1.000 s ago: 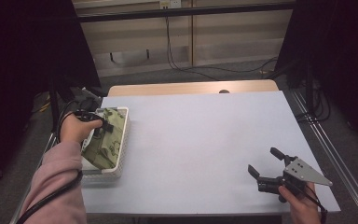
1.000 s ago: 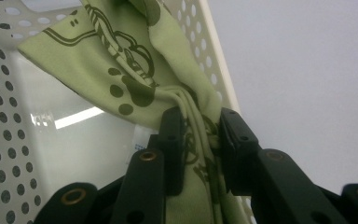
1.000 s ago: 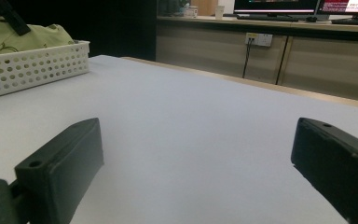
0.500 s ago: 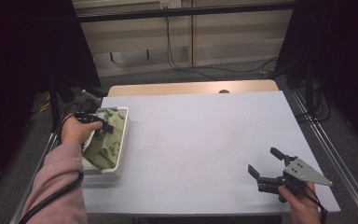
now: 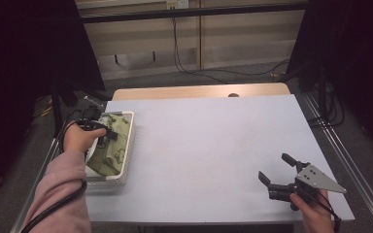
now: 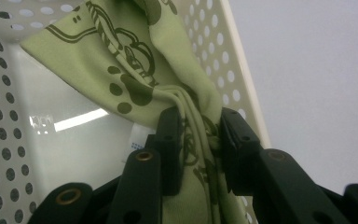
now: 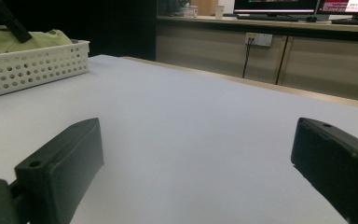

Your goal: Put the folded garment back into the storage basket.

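Note:
A pale green cloth (image 5: 112,154) printed with dark green figures lies bunched in a white perforated basket (image 5: 129,145) at the table's left edge. My left gripper (image 5: 106,133) reaches into the basket and is shut on a gathered fold of the cloth (image 6: 135,56), which is pinched between its black pads (image 6: 170,135). The basket's wall (image 6: 205,42) stands right behind the fold. My right gripper (image 5: 273,166) rests low over the table near the front right, open with nothing between its jaws. In its own view the right gripper (image 7: 196,149) faces the basket (image 7: 32,65) and the cloth (image 7: 9,39) far off.
The pale table top (image 5: 209,141) stretches between the basket and the right gripper. A wooden strip (image 5: 199,91) runs along the far edge. A black cable (image 5: 53,208) trails from the left hand past the table's near left corner.
My left hand has edged slightly toward the near side with the cloth still pinched. The right gripper has not moved.

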### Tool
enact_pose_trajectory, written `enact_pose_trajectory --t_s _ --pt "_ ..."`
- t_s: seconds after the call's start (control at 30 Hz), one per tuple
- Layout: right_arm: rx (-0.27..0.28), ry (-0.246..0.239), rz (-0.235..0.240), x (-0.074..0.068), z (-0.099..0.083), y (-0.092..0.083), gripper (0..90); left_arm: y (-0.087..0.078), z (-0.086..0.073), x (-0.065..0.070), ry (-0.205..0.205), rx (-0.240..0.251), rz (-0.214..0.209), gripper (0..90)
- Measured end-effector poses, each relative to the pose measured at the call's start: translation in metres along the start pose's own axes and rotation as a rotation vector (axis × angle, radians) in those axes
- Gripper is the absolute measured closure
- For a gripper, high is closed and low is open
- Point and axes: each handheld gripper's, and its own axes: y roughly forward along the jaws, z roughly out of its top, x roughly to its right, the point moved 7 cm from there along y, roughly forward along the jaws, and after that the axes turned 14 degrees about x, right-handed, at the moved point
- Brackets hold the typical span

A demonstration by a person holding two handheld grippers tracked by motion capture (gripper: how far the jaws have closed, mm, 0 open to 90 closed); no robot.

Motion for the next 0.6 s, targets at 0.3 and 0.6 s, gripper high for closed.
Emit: enact_pose_trajectory --t_s 0.3,0.6 --pt "0.0 -0.001 0.0 0.0 0.0 0.0 1.8 -0.004 -0.004 -0.007 0.034 -0.043 -0.007 70.6" --pt "0.0 -0.003 -0.002 0.0 0.0 0.0 1.8 -0.003 -0.006 -0.013 0.027 -0.012 0.009 69.4"
